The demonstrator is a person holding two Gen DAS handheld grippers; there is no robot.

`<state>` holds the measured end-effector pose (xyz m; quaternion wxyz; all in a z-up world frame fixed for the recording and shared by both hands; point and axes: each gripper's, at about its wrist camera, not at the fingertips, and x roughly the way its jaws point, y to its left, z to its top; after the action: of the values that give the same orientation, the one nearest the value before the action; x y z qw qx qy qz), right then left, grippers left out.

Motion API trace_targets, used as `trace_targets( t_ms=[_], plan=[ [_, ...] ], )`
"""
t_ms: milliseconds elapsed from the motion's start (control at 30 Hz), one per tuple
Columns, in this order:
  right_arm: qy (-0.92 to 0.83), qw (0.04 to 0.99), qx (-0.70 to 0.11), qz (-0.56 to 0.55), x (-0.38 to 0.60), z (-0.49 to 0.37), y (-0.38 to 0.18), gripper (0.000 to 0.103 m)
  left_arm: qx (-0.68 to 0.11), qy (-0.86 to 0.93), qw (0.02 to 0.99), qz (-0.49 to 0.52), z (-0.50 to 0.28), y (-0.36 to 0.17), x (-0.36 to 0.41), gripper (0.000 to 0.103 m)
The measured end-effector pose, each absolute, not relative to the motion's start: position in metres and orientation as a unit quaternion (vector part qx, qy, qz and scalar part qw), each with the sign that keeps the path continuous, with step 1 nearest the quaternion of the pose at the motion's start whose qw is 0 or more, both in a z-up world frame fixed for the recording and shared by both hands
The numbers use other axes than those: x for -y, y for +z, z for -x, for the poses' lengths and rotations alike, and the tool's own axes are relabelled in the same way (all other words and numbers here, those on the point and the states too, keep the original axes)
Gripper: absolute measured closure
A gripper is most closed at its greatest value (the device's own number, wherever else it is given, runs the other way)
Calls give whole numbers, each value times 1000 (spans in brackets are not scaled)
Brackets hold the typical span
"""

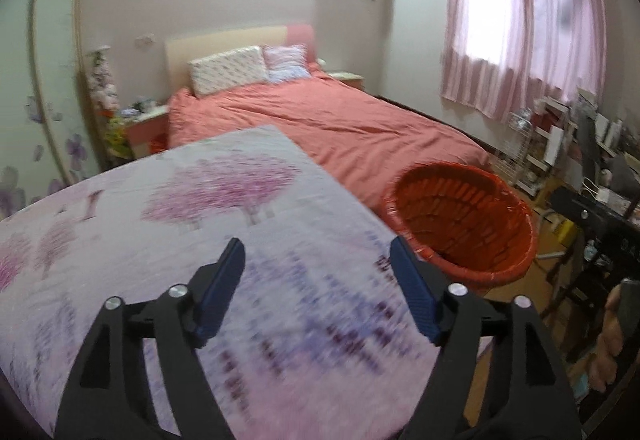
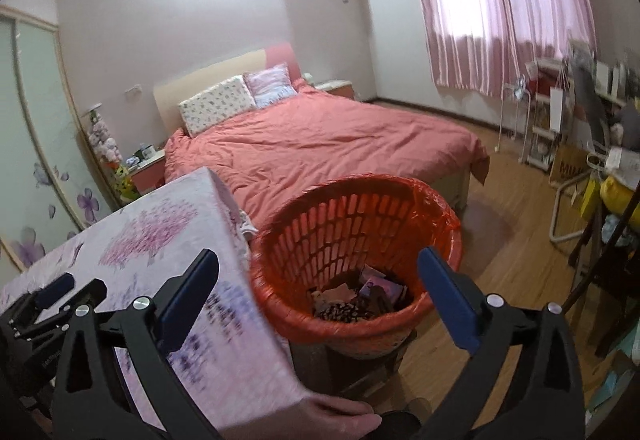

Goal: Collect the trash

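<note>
Beside the floral-clothed table [image 2: 168,240], the red basket [image 2: 360,328] holds wrappers [image 2: 356,296] (blurred, hard to identify); left gripper [image 1: 318,254] and right gripper [image 2: 318,272] gape empty.

- One red basket [image 2: 356,240] beside my table
- One flowered table [image 1: 180,240]
- One bed [image 2: 320,144]
- Two pillows [image 2: 218,106]
- My two grippers, left [image 1: 316,292] and right [image 2: 320,304]
</note>
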<state>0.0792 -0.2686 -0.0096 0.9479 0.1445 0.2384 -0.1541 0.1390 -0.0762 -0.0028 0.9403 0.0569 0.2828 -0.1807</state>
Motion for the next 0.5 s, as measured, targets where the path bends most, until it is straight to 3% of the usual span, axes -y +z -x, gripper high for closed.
trace_targets(
  t_ms=[200,500],
  plan=[
    [-165,953,-227,-110,236,-56,-7,4,-256,-129,956,-56,-90,-4,36,12],
    [-201,953,-217,-68,208,-29,-8,3,-239,-92,965,-50,-44,-4,16,4]
  ],
)
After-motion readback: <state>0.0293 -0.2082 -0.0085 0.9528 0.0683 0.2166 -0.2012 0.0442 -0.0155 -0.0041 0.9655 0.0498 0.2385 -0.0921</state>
